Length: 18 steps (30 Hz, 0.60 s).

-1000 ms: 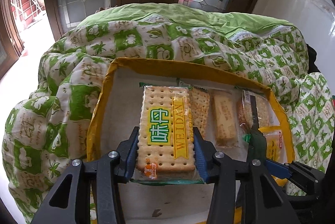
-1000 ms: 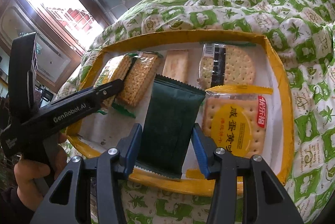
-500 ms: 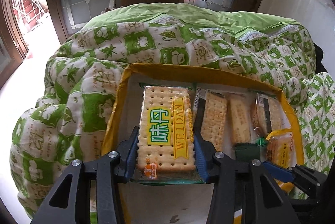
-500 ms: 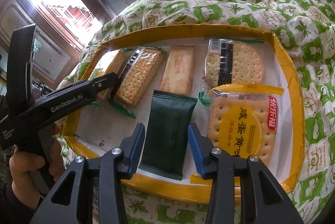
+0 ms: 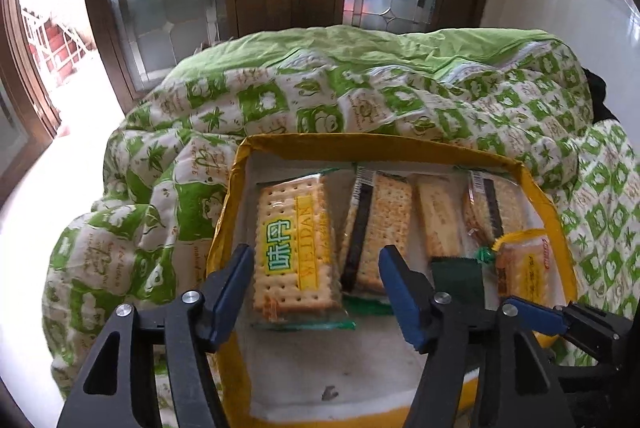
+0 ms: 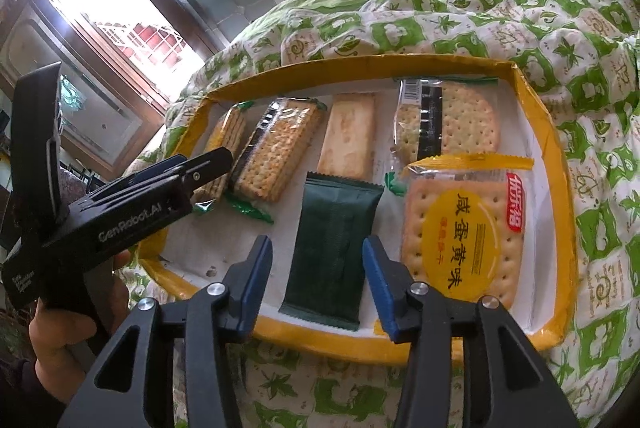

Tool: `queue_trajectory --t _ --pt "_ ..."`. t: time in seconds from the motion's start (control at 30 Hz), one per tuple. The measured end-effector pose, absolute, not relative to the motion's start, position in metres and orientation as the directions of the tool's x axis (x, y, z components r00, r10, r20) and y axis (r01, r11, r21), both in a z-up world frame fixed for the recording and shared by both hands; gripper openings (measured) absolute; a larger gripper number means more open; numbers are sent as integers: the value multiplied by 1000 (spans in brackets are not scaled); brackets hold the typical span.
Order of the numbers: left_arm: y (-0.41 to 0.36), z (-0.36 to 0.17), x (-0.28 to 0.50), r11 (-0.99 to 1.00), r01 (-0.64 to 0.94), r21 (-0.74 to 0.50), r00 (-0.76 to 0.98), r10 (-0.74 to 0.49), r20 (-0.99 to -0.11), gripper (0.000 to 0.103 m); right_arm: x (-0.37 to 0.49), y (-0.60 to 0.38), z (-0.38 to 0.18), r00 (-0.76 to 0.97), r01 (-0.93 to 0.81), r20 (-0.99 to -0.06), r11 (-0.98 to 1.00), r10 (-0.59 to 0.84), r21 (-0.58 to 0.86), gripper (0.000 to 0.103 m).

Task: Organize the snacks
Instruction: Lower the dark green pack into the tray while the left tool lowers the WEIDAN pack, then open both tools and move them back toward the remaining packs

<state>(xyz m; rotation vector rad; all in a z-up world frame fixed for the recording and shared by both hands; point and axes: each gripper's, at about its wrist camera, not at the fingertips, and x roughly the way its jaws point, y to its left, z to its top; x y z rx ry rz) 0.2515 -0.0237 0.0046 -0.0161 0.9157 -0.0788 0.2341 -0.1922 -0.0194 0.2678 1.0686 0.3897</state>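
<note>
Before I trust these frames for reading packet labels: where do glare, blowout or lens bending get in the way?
Left wrist view: the doorway at left is blown out white, the edges curve strongly, and the yellow-labelled cracker packet reads clearly. Right wrist view: the window is overexposed, and the round-labelled cracker packet is sharp with only mild wrapper sheen.

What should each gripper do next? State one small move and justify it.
Probably draw both grippers back out of the tray. The left gripper stands open around the Weidan pack, and the right gripper stands open around the dark green pack. Both packs lie flat in the tray, seemingly placed.
</note>
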Motion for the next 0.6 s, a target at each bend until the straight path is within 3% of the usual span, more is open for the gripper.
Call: queue_trajectory --t 0.3,0.37,0.6 --pt "-27 24 217 996 64 -58 635 -85 -768 75 203 -200 -2 475 -180 -767 901 432 396 56" --pt "-23 27 206 996 55 -74 639 -91 -764 75 194 -203 1 484 -179 -761 900 432 397 63" --pt "0 25 168 987 1 -160 625 -126 -771 82 159 -213 1 491 -165 -761 903 424 397 68"
